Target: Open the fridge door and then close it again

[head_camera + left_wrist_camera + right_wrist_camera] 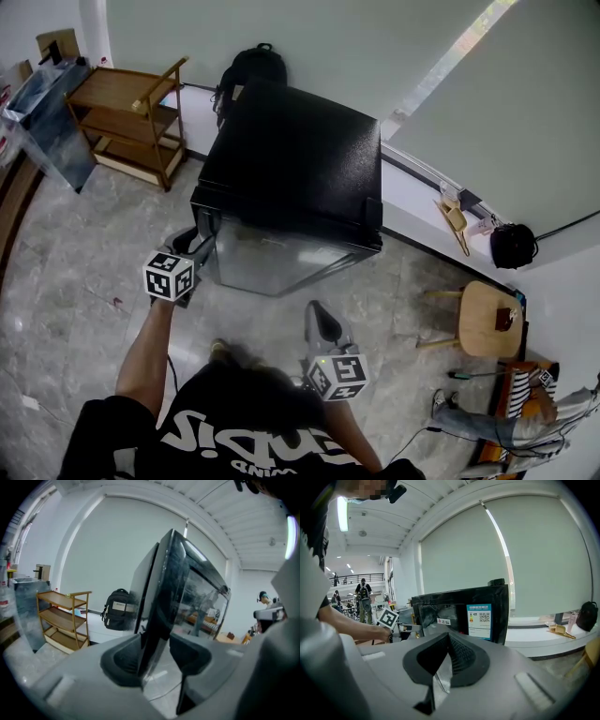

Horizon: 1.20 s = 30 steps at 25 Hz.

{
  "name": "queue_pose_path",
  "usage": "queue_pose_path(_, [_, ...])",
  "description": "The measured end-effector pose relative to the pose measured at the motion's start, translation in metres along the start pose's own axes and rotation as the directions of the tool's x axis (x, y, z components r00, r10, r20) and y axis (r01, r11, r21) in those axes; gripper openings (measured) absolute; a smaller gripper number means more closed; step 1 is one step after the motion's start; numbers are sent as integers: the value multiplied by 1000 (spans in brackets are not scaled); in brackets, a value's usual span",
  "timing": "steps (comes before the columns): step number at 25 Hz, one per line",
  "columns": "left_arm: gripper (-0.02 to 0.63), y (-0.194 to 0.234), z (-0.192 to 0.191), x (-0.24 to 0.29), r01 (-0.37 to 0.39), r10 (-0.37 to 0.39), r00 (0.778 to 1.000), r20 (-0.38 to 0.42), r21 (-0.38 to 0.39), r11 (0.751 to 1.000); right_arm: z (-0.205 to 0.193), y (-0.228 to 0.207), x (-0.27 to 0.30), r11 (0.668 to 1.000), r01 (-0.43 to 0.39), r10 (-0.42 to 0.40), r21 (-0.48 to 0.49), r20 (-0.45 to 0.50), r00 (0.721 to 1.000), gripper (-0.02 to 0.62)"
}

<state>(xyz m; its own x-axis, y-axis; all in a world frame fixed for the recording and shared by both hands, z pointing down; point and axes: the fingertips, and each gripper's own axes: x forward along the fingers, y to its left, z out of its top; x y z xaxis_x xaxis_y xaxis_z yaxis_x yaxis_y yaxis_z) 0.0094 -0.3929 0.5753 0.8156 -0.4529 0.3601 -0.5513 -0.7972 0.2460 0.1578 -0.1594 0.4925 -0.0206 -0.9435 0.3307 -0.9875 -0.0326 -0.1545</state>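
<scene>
A small black fridge (291,159) stands on the marble floor against the window ledge, its glossy door (272,267) facing me. My left gripper (197,239) is at the door's left edge. In the left gripper view the door edge (161,597) runs between the two dark pads and fills the gap, so the left gripper (154,641) is shut on it. I cannot tell whether the door stands ajar. My right gripper (317,314) hangs in front of the fridge, clear of it. Its pads meet with nothing between them, so the right gripper (449,639) is shut, pointing at the fridge front (459,616).
A wooden shelf cart (131,117) stands to the left of the fridge and a black backpack (251,61) behind it. To the right are a low white ledge (422,202), a black bag (513,246) and a round wooden stool (487,319). A person (525,412) sits at the lower right.
</scene>
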Motion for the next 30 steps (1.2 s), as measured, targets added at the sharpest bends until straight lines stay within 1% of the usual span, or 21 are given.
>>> queue_pose_path(7, [186,-4,-4,-8,-22,22,1000,7,-5,1000,-1,-1,-6,1000,-10,10,0,-4,1000,-3])
queue_pose_path(12, [184,-20,-17,-32,-30,31,999,24,-30,999,-2,-1,-7,999,-32,32,-8,-3,999,-3])
queue_pose_path(18, [181,-37,-31,-54,-69,70,997,25,-47,997,-7,8,-25,997,-74,74,-17,11,997,-3])
queue_pose_path(23, [172,-55,-42,-73,-88,90,996,23,-64,994,-10,3,-43,997,-80,80,-15,16,997,-3])
queue_pose_path(30, [149,-79,-57,-98,-94,95,995,19,-77,993,-11,1,-60,996,-90,90,-12,32,995,-3])
